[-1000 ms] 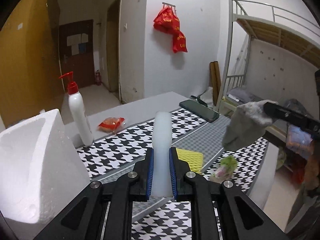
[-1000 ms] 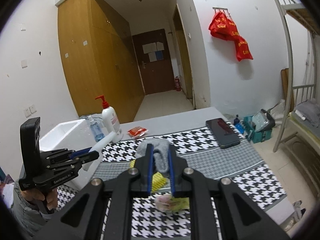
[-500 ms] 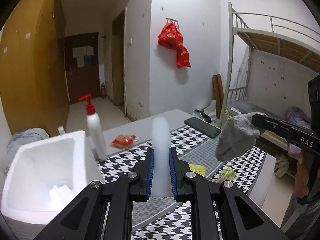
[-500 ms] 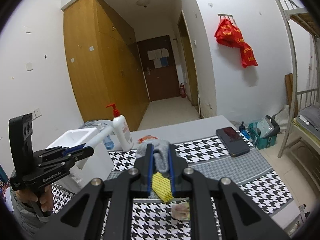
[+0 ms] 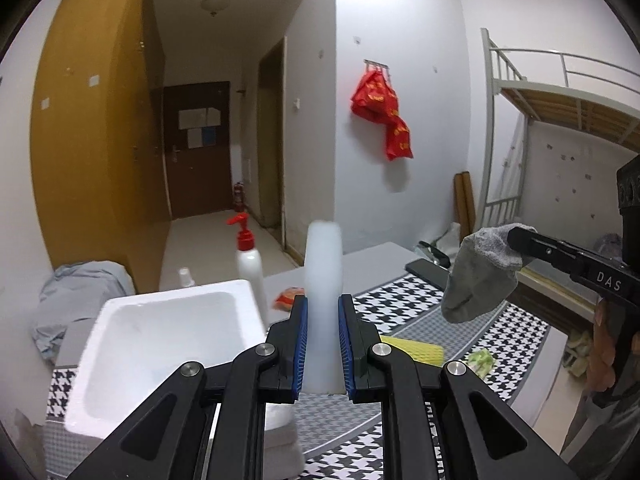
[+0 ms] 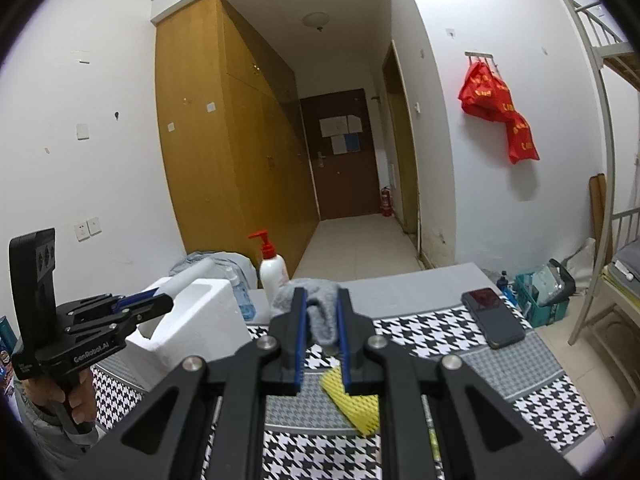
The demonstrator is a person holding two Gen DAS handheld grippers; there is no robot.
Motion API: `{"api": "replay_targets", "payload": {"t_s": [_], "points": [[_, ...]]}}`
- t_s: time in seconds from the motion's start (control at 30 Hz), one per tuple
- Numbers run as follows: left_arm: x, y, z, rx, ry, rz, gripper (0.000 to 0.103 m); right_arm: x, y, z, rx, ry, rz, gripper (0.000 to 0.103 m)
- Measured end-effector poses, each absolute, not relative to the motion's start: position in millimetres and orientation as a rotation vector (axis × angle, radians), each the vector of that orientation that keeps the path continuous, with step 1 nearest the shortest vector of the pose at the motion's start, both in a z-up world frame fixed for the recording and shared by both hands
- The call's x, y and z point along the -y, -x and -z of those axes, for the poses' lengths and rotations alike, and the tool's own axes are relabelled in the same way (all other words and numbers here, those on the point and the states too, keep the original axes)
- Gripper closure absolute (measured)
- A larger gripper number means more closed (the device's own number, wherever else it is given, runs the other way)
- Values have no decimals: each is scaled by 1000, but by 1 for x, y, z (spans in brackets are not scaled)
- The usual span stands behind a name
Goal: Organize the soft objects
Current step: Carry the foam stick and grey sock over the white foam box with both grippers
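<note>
The left gripper [image 5: 323, 350] had its jaws clamped on a white foam tube [image 5: 322, 280], held in the air just beside the white foam box [image 5: 160, 344] on the table [image 6: 424, 280]. The right gripper [image 6: 323, 338] had its jaws clamped on a grey sock [image 5: 478, 276], which hung above the houndstooth cloth [image 6: 432, 332], well apart from the box, with a yellow sponge [image 6: 356, 400] lying on the cloth between them.

A: what's the surface [image 6: 420, 280] like?
B: grey top, mostly covered by a houndstooth cloth [image 6: 424, 328].
A: and what's sitting on it?
B: white foam box [image 5: 168, 344], red-pump bottle [image 6: 273, 268], dark phone [image 6: 492, 318], yellow sponge [image 5: 416, 354], small orange packet [image 5: 289, 298], and a greenish wrapper [image 5: 480, 360] near the edge.
</note>
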State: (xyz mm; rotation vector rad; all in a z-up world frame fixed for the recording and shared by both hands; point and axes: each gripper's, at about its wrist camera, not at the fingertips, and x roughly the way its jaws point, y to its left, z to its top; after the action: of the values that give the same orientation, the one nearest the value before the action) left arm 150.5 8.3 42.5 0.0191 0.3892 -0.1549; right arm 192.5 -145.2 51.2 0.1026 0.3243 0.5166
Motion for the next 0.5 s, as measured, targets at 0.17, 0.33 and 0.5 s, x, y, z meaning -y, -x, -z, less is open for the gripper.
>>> {"api": "replay_targets", "payload": {"t_s": [0.17, 0.33, 0.5], "points": [[-16, -143, -50, -365, -8, 117, 87, 130, -199, -55, -316, -104, -565, 86], [-27, -136, -55, -347, -4, 69, 87, 114, -204, -59, -315, -103, -605, 86], [-39, -131, -56, -339, -5, 33, 87, 97, -203, -64, -313, -88, -627, 86]]}}
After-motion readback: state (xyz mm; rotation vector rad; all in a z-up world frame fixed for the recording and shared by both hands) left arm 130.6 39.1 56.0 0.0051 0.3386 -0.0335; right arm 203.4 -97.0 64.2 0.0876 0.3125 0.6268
